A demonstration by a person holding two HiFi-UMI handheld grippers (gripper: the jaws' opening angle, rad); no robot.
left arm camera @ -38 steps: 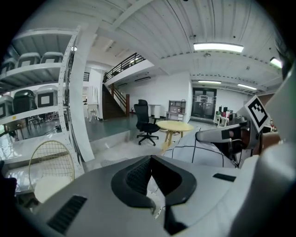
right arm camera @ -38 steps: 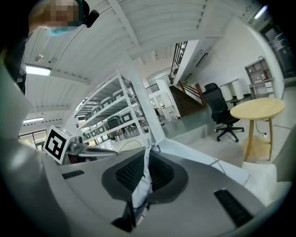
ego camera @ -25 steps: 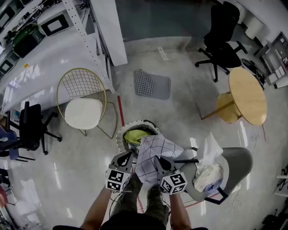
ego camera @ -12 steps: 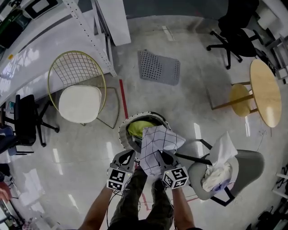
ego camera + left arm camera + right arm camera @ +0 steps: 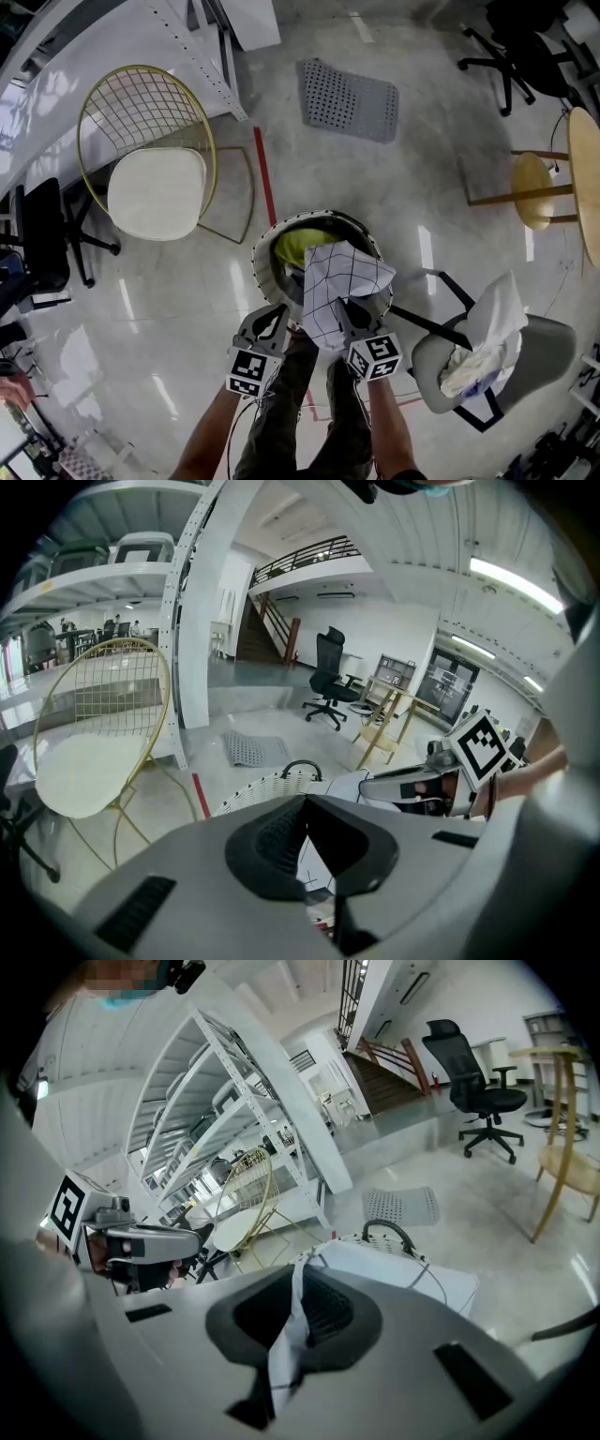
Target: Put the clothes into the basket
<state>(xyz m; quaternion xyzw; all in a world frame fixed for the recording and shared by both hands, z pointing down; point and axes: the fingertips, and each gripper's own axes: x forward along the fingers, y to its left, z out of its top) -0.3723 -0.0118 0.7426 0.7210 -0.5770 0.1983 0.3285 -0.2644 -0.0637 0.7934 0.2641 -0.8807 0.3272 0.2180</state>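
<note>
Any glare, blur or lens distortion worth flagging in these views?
Head view: sharp, glare streaks on the glossy floor, edges bowed. Left gripper view: heavy fisheye, dark corners, white pillar bent. Right gripper view: same fisheye; checked cloth close to the lens slightly soft.

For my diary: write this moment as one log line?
left gripper: gripping checked cloth | right gripper: gripping it too | cloth: held over basket

Left gripper [image 5: 279, 317], right gripper [image 5: 349, 315]: side by side, angled downward, fingers of each closed on checked cloth [image 5: 343, 281]. Left forearm [image 5: 208, 441], right forearm [image 5: 390, 439]: bare, extended forward, nearly parallel.
</note>
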